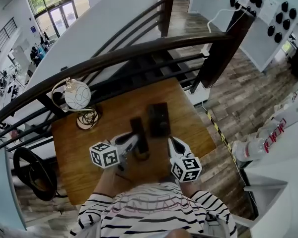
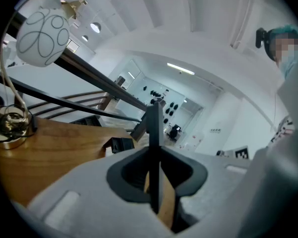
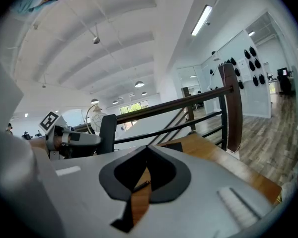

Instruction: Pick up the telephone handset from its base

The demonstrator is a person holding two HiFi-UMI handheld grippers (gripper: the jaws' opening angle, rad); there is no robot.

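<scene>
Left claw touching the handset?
Touching. The left gripper view shows the left claw shut on the dark handset, which stands edge-on between its jaws.

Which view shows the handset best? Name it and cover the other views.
The head view: the handset shows along most of its length, clamped in the left gripper, beside the base. The left gripper view shows only its thin dark edge between the jaws. The right gripper view shows it as an upright dark slab.
</scene>
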